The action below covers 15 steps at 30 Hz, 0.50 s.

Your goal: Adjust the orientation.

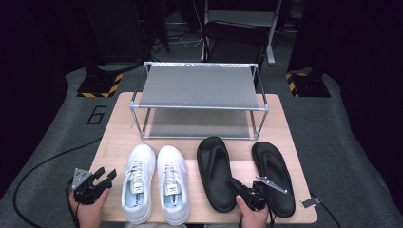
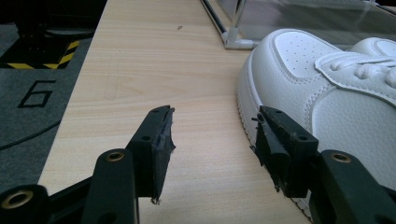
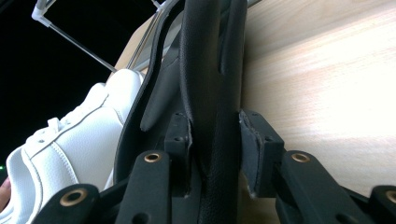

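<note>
Right gripper (image 3: pixel 215 140) jaws clamped on left sandal (image 1: pixel 216 171) edge; left gripper (image 2: pixel 212 140) jaws apart beside sneaker (image 2: pixel 327 93).

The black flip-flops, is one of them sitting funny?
Yes. The left flip-flop is tipped up on its edge in the right gripper view, its rim squeezed between the right gripper's jaws. The other flip-flop lies flat on the table. The white sneakers sit neatly side by side.
</note>
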{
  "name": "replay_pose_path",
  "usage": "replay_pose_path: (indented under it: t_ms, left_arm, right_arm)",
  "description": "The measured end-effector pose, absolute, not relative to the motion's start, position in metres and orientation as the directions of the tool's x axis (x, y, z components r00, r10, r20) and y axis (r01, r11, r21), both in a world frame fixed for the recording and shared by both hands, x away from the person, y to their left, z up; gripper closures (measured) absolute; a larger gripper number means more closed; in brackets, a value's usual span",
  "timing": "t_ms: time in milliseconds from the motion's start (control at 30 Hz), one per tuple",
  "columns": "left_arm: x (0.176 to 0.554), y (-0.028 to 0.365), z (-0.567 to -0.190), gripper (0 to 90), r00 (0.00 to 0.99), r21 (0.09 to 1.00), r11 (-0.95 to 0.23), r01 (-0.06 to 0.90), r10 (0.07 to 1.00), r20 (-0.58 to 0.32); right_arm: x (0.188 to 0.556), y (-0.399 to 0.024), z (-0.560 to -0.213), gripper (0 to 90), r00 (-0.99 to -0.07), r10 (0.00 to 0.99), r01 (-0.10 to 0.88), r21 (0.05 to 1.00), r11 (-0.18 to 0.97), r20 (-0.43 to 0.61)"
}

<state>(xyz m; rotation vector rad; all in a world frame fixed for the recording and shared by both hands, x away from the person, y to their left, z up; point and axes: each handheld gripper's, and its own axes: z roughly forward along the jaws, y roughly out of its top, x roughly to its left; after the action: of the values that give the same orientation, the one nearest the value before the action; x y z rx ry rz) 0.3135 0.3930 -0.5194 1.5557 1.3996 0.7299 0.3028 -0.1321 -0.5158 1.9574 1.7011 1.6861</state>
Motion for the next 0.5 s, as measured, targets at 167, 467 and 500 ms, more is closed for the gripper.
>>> replay_pose_path:
  t_ms: [167,467,500]
  left_arm:
    - [0.314,0.393,-0.519,45.5,0.189,0.895,0.037,0.446,0.973,-0.134]
    - [0.313,0.393,-0.519,45.6,0.190,0.894,0.040,0.446,0.972,-0.138]
    - [0.313,0.393,-0.519,45.6,0.189,0.895,0.041,0.445,0.972,-0.138]
  right_arm:
    - [0.307,-0.130,-0.515,65.8,-0.196,0.711,0.667,0.623,-0.409,0.676]
    - [0.317,-0.125,-0.511,65.9,-0.208,0.711,0.646,0.640,-0.416,0.672]
    - [0.318,-0.124,-0.510,65.9,-0.199,0.707,0.651,0.630,-0.422,0.679]
